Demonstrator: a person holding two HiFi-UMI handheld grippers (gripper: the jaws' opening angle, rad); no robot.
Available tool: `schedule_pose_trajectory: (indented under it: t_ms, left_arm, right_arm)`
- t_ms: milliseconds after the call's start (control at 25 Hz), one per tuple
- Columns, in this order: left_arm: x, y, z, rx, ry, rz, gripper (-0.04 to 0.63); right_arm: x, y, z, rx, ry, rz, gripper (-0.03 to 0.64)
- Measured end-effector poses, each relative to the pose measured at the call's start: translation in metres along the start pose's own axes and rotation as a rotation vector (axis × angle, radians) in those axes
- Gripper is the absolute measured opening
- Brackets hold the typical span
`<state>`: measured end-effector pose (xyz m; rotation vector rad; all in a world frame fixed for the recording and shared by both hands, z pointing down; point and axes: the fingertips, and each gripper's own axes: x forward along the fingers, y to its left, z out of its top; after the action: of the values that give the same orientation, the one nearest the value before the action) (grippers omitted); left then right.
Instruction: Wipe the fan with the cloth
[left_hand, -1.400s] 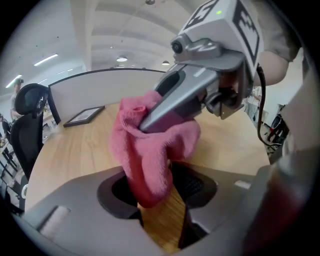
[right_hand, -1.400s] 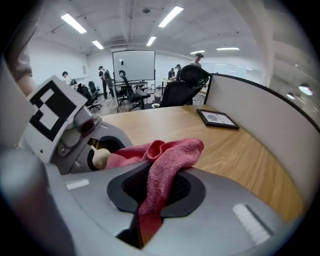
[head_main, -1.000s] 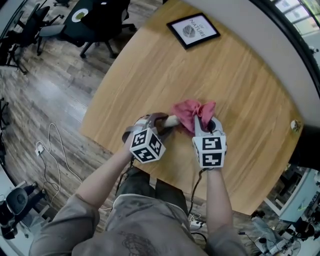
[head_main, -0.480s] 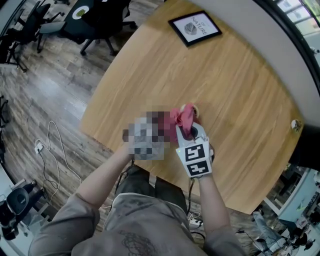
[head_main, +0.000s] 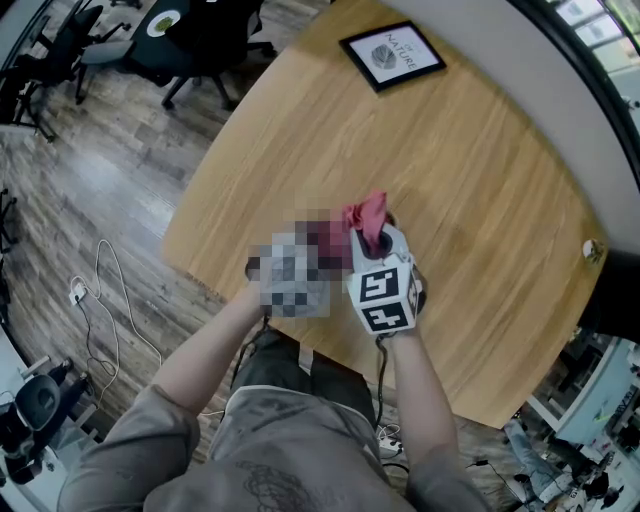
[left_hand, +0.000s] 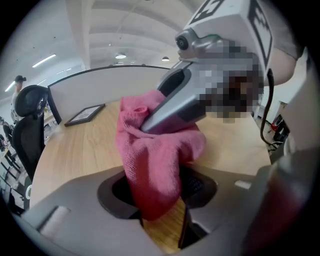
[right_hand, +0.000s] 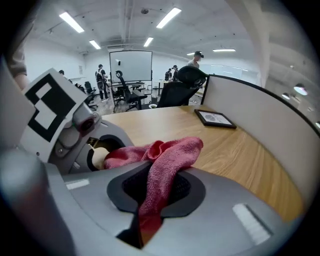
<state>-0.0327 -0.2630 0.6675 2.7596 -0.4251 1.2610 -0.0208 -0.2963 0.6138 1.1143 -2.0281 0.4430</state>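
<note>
The person is bending over the curved wooden tabletop and working close to its near edge. A framed picture is lying well apart at the far side. Both tools are crowding together in front of them.

The right tool is pinching the red cloth. One fold is squeezed between its closed jaws, and the loose end is draping across onto the left tool. The left tool is gripping a cream-coloured piece that I am taking for part of the small fan. Most of the fan is hiding under the cloth, so I cannot tell which face is being rubbed.

To my eye the wiping itself is under way, with the cloth lying on the fan over the tabletop's near edge. The next move is calling for the right tool to draw the cloth across the fan while the left one is bracing it. The cloth must not slip out of the pinch or snag on the left tool's jaws.

No container is showing anywhere on the tabletop.
</note>
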Motion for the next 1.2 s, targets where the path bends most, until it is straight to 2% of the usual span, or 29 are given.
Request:
schedule_pose_trajectory:
  t_ms: [240,360,480,680,1000,1080,1200]
  left_arm:
    - [-0.001,-0.001,0.000,-0.033,-0.011,-0.010,0.187]
    - [-0.001,-0.001,0.000,-0.035,-0.006,-0.007,0.189]
    - [0.000,-0.002,-0.002,-0.028,0.008,-0.006,0.189]
    - [-0.001,-0.001,-0.002,-0.049,0.011,-0.010,0.189]
    - [0.000,0.001,-0.001,-0.061,0.017,-0.012,0.189]
    - [-0.001,0.002,-0.003,-0.062,0.020,-0.007,0.189]
    - [-0.004,0.002,-0.006,-0.085,0.015,-0.001,0.189]
  right_arm:
    - [-0.011,-0.054,-0.011,0.070,-0.001,-0.144,0.057]
    - [-0.019,-0.067,-0.019,0.077,0.018,-0.168,0.057]
    - [-0.026,-0.061,-0.030,0.071,0.036,-0.164,0.057]
    - [-0.032,-0.036,-0.037,0.057,0.053,-0.130,0.057]
    - [-0.009,0.032,-0.016,-0.054,0.065,0.146,0.057]
    - [-0.004,0.039,-0.009,-0.084,0.051,0.151,0.057]
    - [0.003,0.028,-0.002,-0.217,0.027,0.056,0.057]
